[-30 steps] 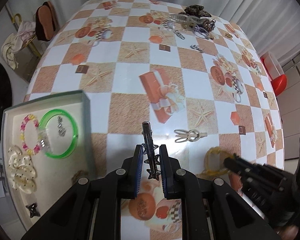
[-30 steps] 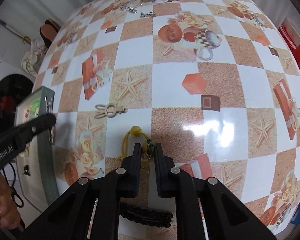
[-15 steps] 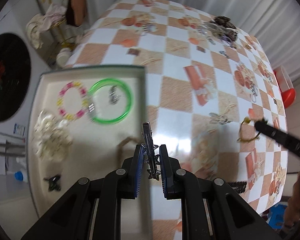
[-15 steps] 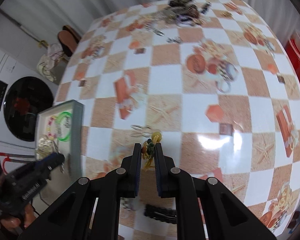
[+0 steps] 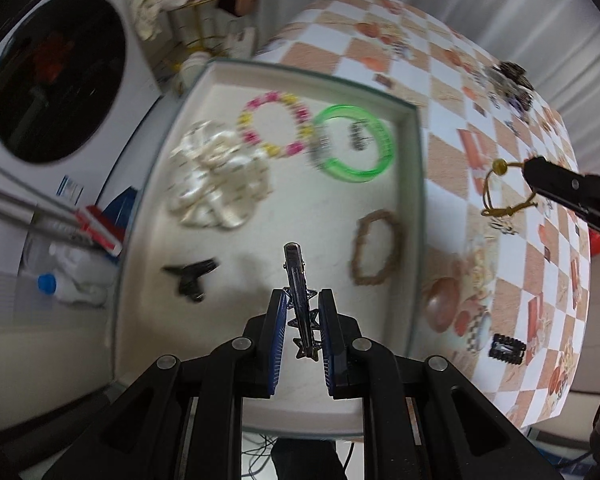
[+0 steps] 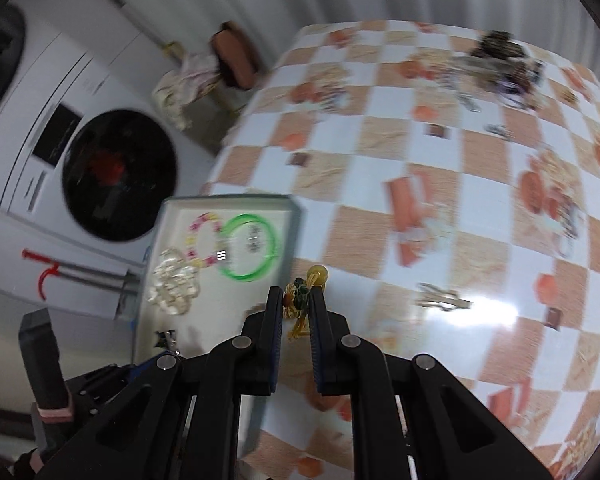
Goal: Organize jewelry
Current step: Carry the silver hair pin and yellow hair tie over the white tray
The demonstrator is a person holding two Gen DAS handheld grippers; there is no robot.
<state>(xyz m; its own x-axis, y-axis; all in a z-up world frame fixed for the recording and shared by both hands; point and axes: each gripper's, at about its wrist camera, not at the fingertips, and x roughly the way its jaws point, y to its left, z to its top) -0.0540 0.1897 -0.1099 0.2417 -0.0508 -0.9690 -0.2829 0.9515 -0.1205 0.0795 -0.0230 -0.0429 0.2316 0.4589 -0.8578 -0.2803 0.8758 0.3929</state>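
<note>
My left gripper [image 5: 303, 312] is shut on a dark metal hair clip with stars [image 5: 298, 280], held above the white tray [image 5: 414, 184]. The tray holds a green bangle [image 5: 382, 140], a pink-yellow bead bracelet [image 5: 276, 124], a cream scrunchie [image 5: 216, 176], a brown bracelet [image 5: 376, 248] and a small black clip [image 5: 192, 276]. My right gripper [image 6: 296, 304] is shut on a yellow cord bracelet with a bead [image 6: 316, 274], lifted near the tray's right rim [image 6: 294, 220]; it also shows in the left wrist view [image 5: 500, 188].
A pile of jewelry [image 6: 500, 60] lies at the far end of the checkered table [image 6: 440, 200]. A metal clip [image 6: 440, 298] and a black barrette [image 5: 508, 350] lie on the cloth. A washing machine [image 6: 116, 176] stands left of the table.
Both grippers have swung left toward the tray. The left one with the hair clip is now over the tray's inside. The right one has lifted the yellow bracelet off the table.
</note>
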